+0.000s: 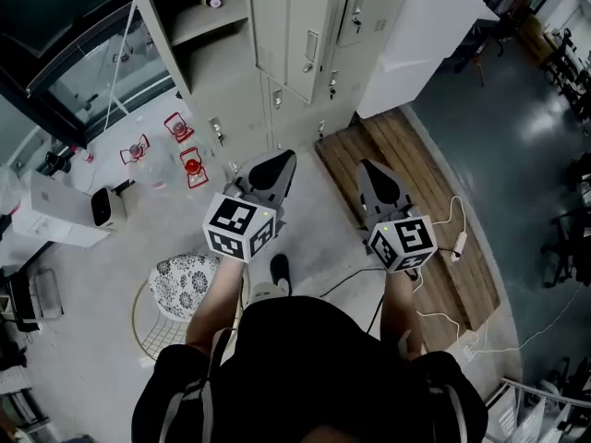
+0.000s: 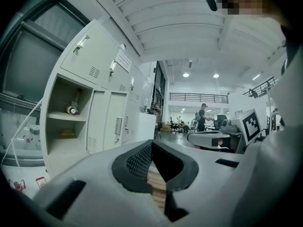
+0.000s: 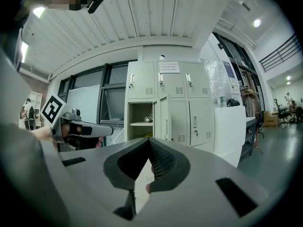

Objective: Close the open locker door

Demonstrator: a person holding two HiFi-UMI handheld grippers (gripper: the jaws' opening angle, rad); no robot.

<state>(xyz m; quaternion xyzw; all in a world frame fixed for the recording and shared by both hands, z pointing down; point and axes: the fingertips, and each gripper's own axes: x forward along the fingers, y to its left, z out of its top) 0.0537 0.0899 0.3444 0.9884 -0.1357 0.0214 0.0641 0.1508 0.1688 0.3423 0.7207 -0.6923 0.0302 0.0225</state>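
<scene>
As I hold both out level at lower centre, left gripper [image 1: 277, 169]: black ribbed pads meet at the tip, nothing between them.
Right gripper [image 1: 374, 181]: same tapered grey shell, jaws pressed together, empty.
Stool [image 1: 182, 282]: round, floral cushion on a thin wire ring, lower left.
Pallet [image 1: 406, 192]: slatted wood, right of centre, beyond the right gripper.
Locker door [image 1: 297, 28]: flat pale-grey metal panel with a handle, swung outward at top centre.
Compartment [image 1: 199, 26]: open, left of the door, one small round object [image 1: 214, 0] on its shelf.
</scene>
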